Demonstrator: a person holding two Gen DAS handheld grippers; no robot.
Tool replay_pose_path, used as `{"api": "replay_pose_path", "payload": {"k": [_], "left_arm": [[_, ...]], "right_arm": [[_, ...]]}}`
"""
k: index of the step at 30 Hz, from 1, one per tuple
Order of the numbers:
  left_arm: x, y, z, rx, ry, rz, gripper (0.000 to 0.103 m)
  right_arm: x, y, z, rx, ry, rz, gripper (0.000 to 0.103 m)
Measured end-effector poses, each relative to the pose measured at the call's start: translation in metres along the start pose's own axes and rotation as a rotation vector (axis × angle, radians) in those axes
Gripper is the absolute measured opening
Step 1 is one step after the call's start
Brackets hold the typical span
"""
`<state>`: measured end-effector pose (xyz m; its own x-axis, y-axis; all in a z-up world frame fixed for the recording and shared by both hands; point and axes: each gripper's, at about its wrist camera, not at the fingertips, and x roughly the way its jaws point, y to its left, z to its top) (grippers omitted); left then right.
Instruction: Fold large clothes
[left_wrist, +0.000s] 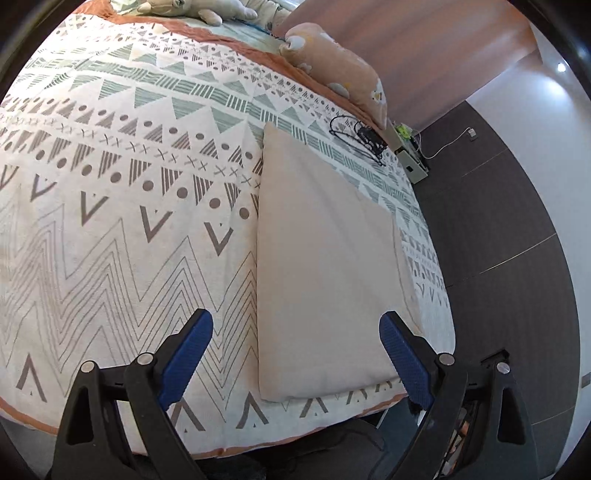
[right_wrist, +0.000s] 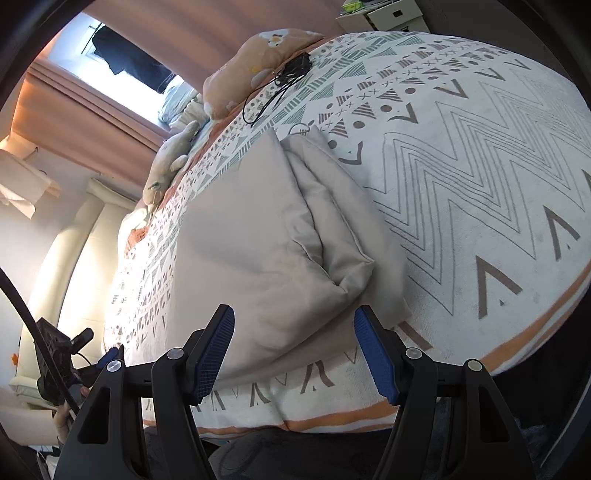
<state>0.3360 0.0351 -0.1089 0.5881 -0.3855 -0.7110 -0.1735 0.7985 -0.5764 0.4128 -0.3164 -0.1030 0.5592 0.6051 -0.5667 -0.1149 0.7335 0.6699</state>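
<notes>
Bedroom, dark tiled floor (left_wrist: 517, 229), pinkish-brown curtain (left_wrist: 424, 44) along the far side.

Bed (left_wrist: 110, 221): covered with a white bedspread printed in grey and green triangles, dots, crosses and zigzag lines, with an orange border at the near edge.

Folded garment (left_wrist: 325, 266): beige cloth, laid flat as a long rectangle on the bedspread. It lies directly ahead of the left hand-held gripper (left_wrist: 297, 358), its near end between and just beyond the two blue pads. In the right wrist view the same garment (right_wrist: 258, 236) sits just ahead of the right hand-held gripper (right_wrist: 293, 350), showing stacked layers and a rounded fold at its right edge.

Left hand-held gripper: fingers spread wide, nothing between the pads; no contact with the cloth visible.

Right hand-held gripper: fingers apart, somewhat less wide, nothing clamped; the garment's near edge lies beyond the fingertips.

Pillow (left_wrist: 340, 70): orange with white flower print, far beyond the left hand-held gripper, at the bed's far right edge.

Black cable and small black device (left_wrist: 360, 138): on the bedspread just beyond the garment's far end, near the pillow.

Plush toy (right_wrist: 170, 166): pale, elongated, lying at the bed's far left edge from the right hand-held gripper.

White box (left_wrist: 412, 162): on the floor beyond the bed's corner.
</notes>
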Motion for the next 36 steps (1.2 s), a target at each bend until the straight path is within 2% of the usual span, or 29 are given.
{"api": "replay_pose_path", "payload": {"k": [6, 8, 11, 15, 17, 19, 21, 23, 27, 33, 36], "left_arm": [[0.030, 0.009, -0.002, -0.005, 0.054, -0.015, 0.093], [0.039, 0.015, -0.001, -0.016, 0.063, -0.003, 0.093], [0.051, 0.026, 0.001, -0.060, 0.071, -0.037, 0.090], [0.066, 0.037, -0.003, -0.079, 0.081, -0.035, 0.087], [0.073, 0.041, -0.004, -0.092, 0.090, -0.031, 0.080], [0.079, 0.043, -0.007, -0.104, 0.101, -0.064, 0.079], [0.085, 0.040, -0.010, -0.099, 0.120, -0.089, 0.078], [0.091, 0.034, -0.012, -0.073, 0.142, -0.094, 0.069], [0.103, 0.021, -0.015, -0.053, 0.184, -0.100, 0.056], [0.106, -0.002, -0.016, -0.016, 0.191, -0.109, 0.055], [0.111, -0.009, -0.014, 0.011, 0.193, -0.082, 0.055]], "right_arm": [[0.027, 0.002, 0.007, 0.020, 0.026, -0.008, 0.066], [0.031, 0.002, 0.012, 0.030, 0.005, -0.026, 0.050], [0.039, 0.000, 0.017, 0.056, 0.015, -0.031, 0.040], [0.038, 0.006, 0.019, 0.033, 0.007, -0.019, 0.034], [0.037, 0.008, 0.020, 0.028, -0.004, 0.000, 0.034], [0.040, 0.008, 0.021, 0.013, -0.006, -0.005, 0.033], [0.044, 0.011, 0.023, -0.012, -0.006, -0.023, 0.017], [0.042, 0.014, 0.025, -0.040, -0.025, -0.031, 0.010], [0.023, 0.030, 0.031, -0.119, -0.106, -0.011, 0.007], [-0.005, 0.013, 0.028, -0.110, -0.174, -0.028, 0.007], [-0.002, -0.014, 0.017, -0.046, -0.148, -0.040, 0.007]]}}
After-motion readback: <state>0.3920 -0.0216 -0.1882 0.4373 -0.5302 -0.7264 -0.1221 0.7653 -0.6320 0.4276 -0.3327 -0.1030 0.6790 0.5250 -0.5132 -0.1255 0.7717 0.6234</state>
